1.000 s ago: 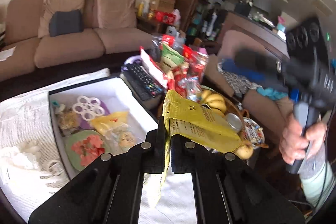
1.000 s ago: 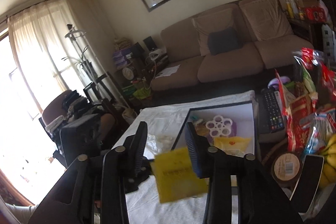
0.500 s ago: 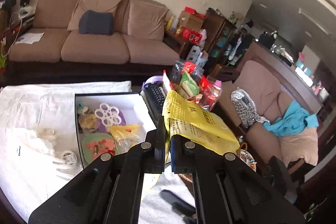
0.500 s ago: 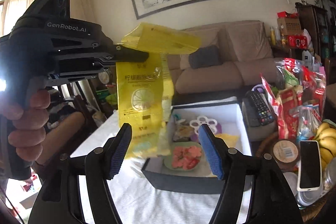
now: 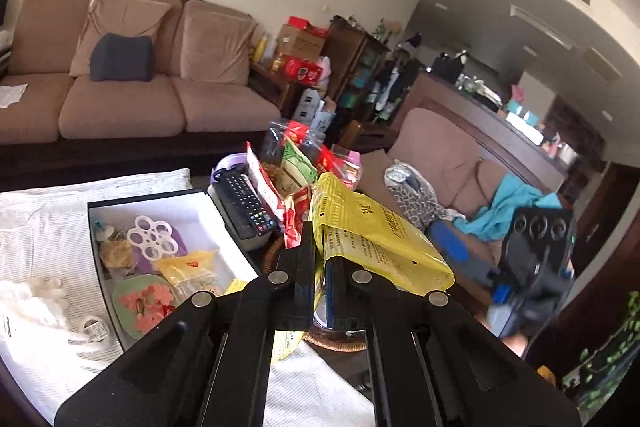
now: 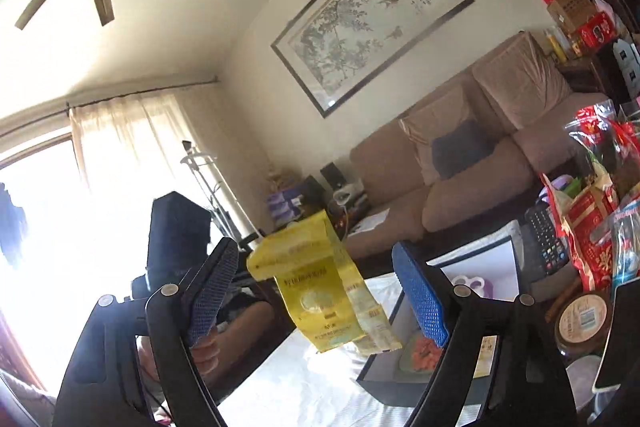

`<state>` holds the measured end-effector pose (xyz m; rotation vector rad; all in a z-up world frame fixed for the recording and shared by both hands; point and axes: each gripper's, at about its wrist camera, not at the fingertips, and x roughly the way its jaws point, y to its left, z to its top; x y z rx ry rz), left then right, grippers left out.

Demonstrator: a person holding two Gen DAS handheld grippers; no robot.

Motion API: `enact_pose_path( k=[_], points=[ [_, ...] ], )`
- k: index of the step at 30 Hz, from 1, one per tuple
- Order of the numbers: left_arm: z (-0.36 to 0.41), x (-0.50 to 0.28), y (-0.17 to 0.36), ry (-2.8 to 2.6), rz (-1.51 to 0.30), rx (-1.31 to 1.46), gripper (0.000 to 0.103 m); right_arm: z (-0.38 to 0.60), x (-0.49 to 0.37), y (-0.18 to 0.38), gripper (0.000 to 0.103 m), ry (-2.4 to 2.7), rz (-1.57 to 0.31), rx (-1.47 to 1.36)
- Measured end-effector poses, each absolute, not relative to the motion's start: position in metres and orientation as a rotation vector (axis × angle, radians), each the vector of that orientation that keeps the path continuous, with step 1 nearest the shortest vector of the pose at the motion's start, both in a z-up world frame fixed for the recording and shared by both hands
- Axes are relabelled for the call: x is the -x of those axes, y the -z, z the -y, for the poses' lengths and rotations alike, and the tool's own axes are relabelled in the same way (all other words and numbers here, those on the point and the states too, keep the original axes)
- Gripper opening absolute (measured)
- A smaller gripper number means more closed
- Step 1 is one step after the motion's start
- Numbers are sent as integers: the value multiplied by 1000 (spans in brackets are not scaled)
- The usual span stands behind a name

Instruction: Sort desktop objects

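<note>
In the left wrist view, the left gripper (image 5: 319, 269) is clamped tight on one edge of a yellow pouch (image 5: 372, 239), which flops over toward 3 o'clock above the open box (image 5: 192, 197) at 9 o'clock; it looks light, thin and limp, best pinched at a flat sealed edge. In the right wrist view, the right gripper (image 6: 320, 291) is opening, its jaws wide apart, with the pouch hanging between them untouched.

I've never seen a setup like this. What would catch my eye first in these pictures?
Probably the yellow packet, pinched in the shut left gripper and held up above the table. The right gripper, jaws opening with nothing between their pads, points at it. Below sits an open white-lined box of small trinkets, beside a black remote and a heap of red snack bags.
</note>
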<state>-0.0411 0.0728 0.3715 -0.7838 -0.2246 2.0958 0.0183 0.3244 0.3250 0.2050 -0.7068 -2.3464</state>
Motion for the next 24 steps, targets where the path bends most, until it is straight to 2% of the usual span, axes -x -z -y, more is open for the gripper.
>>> enact_pose_path(
  k=[7,10,11,12,14,20,23,24],
  points=[
    [-93,20,-360,-2003,66,726,3,-335,35,-341,83,2053,752,-451],
    [-99,8,-354,-1966,10,709,3,-318,45,-342,73,1981,682,-580],
    [-100,5,-352,-1960,0,707,3,-313,44,-343,60,1969,647,-603],
    [-100,4,-350,-1959,-5,706,3,-307,42,-342,55,1969,614,-630],
    [-98,1,-349,-1945,0,700,3,-302,39,-337,55,1960,591,-672],
    [-83,-1,-349,-1896,41,678,3,-310,30,-319,54,1818,685,-695],
    [-82,-4,-350,-1896,14,678,3,-307,20,-318,42,1813,653,-675],
    [-81,-5,-350,-1891,6,677,3,-306,17,-320,42,1829,632,-678]
  ],
)
